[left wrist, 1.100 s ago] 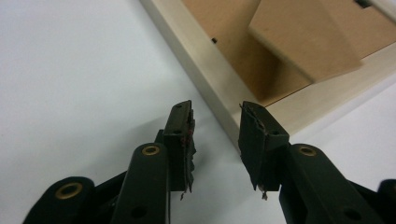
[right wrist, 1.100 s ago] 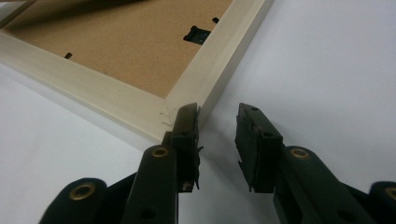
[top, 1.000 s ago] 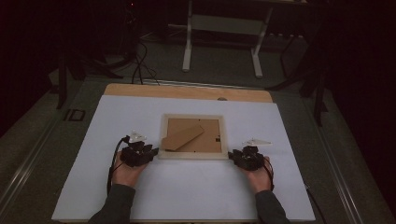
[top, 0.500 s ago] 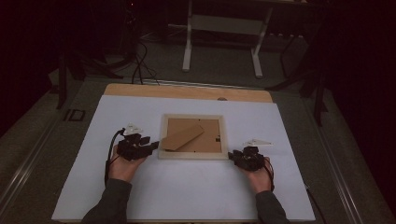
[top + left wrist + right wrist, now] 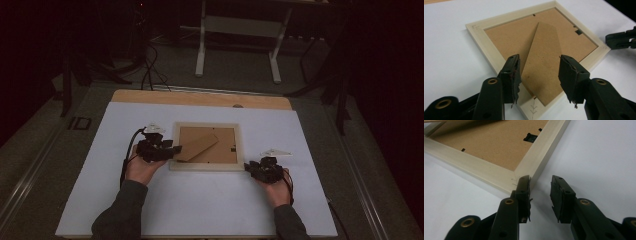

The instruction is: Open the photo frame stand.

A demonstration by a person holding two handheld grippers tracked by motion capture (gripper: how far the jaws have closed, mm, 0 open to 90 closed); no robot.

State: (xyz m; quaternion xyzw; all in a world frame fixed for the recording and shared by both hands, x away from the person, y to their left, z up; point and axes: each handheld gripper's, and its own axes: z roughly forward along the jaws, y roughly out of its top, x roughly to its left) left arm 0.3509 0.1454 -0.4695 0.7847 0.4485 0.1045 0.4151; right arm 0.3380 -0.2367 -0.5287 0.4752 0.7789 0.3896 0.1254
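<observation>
White table covering [image 5: 200,205] bears a picture frame [image 5: 206,165] face-down at centre; at its eight o'clock corner the left gripper [image 5: 539,71] has just been opening its jaws, which straddle the easel stand [image 5: 543,72] untouched; at four o'clock the right gripper [image 5: 540,192] gapes empty, probably steadying that corner.

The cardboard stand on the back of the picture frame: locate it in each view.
High view: cardboard stand, lying slantwise across the frame's left half.
Left gripper view: centre, between the open jaws.
Right gripper view: cannot tell; top edge too dark.
Shared landmark: the frame's small black hanger.
</observation>
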